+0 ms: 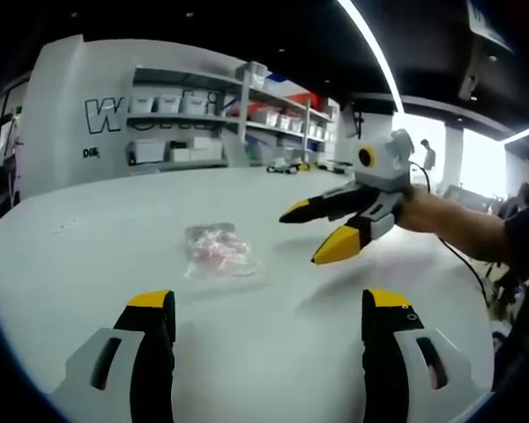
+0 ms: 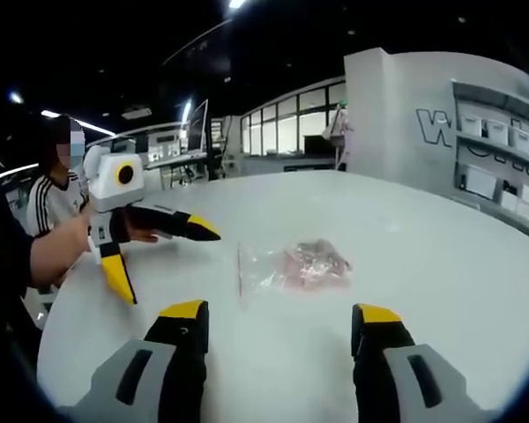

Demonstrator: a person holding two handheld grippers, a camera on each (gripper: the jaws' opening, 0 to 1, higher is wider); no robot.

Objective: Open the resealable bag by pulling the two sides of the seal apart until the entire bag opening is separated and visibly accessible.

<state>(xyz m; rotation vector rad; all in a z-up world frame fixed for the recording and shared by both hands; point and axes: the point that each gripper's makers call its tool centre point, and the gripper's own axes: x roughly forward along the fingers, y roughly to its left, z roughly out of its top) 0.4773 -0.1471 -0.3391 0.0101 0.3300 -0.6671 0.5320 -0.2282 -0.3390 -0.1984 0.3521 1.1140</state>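
A clear resealable bag [image 1: 216,251] with pinkish contents lies flat on the white table [image 1: 115,211]. My left gripper [image 1: 269,304] is open, a short way in front of the bag with nothing between its jaws. The right gripper [image 1: 316,234] comes in from the right, held by a hand, jaws spread, hovering above the table to the right of the bag. In the right gripper view the bag [image 2: 300,264] lies ahead, just beyond my open right gripper [image 2: 280,315]. The left gripper [image 2: 163,263] shows at the left, jaws spread, held by a hand.
Shelves with white bins [image 1: 238,115] stand behind the table against a white wall with large letters [image 1: 101,115]. A cable [image 1: 463,264] trails from the right gripper. A seated person [image 2: 53,198] is beyond the table's left edge. Windows [image 2: 291,115] line the far wall.
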